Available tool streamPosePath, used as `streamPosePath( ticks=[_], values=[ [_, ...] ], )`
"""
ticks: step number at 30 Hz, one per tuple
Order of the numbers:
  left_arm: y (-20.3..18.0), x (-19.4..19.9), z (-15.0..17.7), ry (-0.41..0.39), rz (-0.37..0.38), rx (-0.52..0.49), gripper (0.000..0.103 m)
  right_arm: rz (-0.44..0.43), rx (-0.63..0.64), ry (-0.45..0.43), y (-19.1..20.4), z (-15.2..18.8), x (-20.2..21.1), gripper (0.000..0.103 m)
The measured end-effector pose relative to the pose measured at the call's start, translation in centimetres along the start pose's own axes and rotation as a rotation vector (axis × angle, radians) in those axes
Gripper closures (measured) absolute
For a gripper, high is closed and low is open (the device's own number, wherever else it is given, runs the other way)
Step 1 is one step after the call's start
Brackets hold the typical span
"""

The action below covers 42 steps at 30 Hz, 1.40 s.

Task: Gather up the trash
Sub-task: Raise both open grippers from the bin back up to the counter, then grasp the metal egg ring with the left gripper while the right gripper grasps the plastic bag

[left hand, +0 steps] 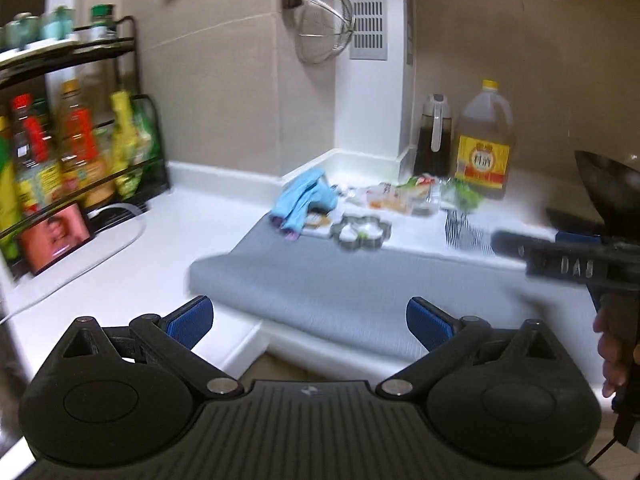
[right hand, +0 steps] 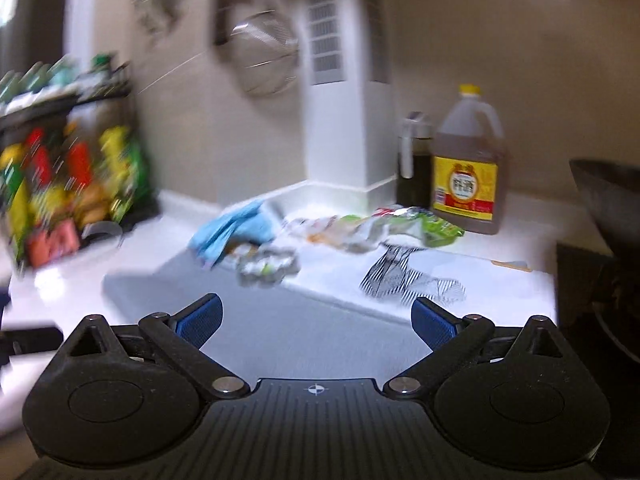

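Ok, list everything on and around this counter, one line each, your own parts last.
cooking wine jug: one, amber, yellow label, back by wall
dark bottle: one, left of jug
wrappers: several, clear and green, before the jug
blue cloth: one, left of wrappers
flower-shaped dish: one, silvery, at mat's far edge
grey mat: one, centre counter
striped piece: one, black-white, right of mat
strainer: one, hanging
rack: one, black, bottles, left
wok: one, dark, right
left tool: open
right tool: open

Reads "料酒" on the yellow label of the large jug (left hand: 484,142) at far right; "DAB" on the right gripper (left hand: 576,266).
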<state>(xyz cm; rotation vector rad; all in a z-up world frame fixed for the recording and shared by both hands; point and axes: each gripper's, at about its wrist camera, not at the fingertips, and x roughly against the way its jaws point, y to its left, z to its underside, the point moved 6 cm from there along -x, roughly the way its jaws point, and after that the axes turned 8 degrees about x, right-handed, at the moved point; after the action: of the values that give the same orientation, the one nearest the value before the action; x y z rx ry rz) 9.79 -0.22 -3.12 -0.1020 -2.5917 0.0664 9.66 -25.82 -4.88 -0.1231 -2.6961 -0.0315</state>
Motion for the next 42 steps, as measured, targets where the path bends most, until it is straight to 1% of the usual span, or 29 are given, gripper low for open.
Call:
streamPosePath(
  ticks=[2,4,6,9,12,15,18,21,22,23,24,25,26,29,32,34,38,42],
  values=[
    [-1.0,-3.1,-1.3,0.028,0.008,-0.001,0.000,0.014,-0.070,0.004,-1.6,-1.1,-2.7,0.000],
    [-1.9,-6.3,-2.4,0.062,0.022,-0.006,0.000,0.047,-0.120,0.023,-3.2,-1.6,-5.6,0.000],
    [-2.9,-9.3,-3.1,0.103,0.049,-0.013,0.000,0.072,-0.163,0.040,-4.4,-2.1,-8.4,0.000],
    [-4.5,-13.6,-3.8,0.163,0.093,-0.030,0.000,0.090,-0.196,0.079,-5.5,-2.5,-12.5,0.000],
    [-5.6,-17.6,-3.9,0.218,0.123,-0.023,0.000,0.085,-0.228,0.106,-6.1,-3.0,-16.4,0.000],
    [-6.0,-21.0,-4.2,0.252,0.116,0.021,0.000,0.071,-0.297,0.153,-6.7,-3.6,-20.3,0.000],
    [-5.9,-23.9,-4.6,0.289,0.095,0.078,0.000,0.094,-0.349,0.200,-7.3,-3.5,-23.6,0.000],
    [-5.8,-26.0,-4.9,0.325,0.074,0.128,0.000,0.091,-0.352,0.253,-7.1,-2.8,-25.9,0.000],
    [-5.8,-26.5,-5.0,0.334,0.068,0.141,0.000,0.087,-0.323,0.259,-6.8,-2.5,-26.1,0.006],
    [-5.7,-26.7,-5.1,0.332,0.059,0.150,0.003,0.087,-0.280,0.252,-6.5,-2.4,-26.0,0.030],
    [-5.6,-26.7,-5.2,0.320,0.046,0.155,0.008,0.093,-0.243,0.244,-6.2,-2.2,-25.8,0.050],
    [-5.6,-26.5,-5.4,0.309,0.037,0.149,0.014,0.058,-0.235,0.228,-5.9,-2.0,-25.4,0.071],
    [-5.5,-26.4,-5.5,0.307,0.024,0.143,0.014,0.048,-0.235,0.226,-5.7,-2.0,-24.8,0.073],
    [-5.2,-25.7,-5.3,0.310,0.011,0.151,0.015,0.070,-0.230,0.214,-5.6,-2.1,-22.7,0.078],
    [-4.9,-24.0,-5.1,0.302,0.014,0.152,0.015,0.081,-0.270,0.199,-6.0,-2.1,-19.8,0.082],
    [-4.7,-22.4,-4.8,0.288,0.015,0.138,0.015,0.095,-0.270,0.179,-5.8,-2.0,-17.3,0.083],
    [-4.6,-19.0,-4.2,0.254,0.017,0.101,0.015,0.128,-0.193,0.124,-5.0,-1.1,-12.4,0.085],
    [-4.2,-15.7,-3.4,0.231,0.024,0.085,0.015,0.144,-0.154,0.088,-4.1,0.1,-7.9,0.085]
  ],
)
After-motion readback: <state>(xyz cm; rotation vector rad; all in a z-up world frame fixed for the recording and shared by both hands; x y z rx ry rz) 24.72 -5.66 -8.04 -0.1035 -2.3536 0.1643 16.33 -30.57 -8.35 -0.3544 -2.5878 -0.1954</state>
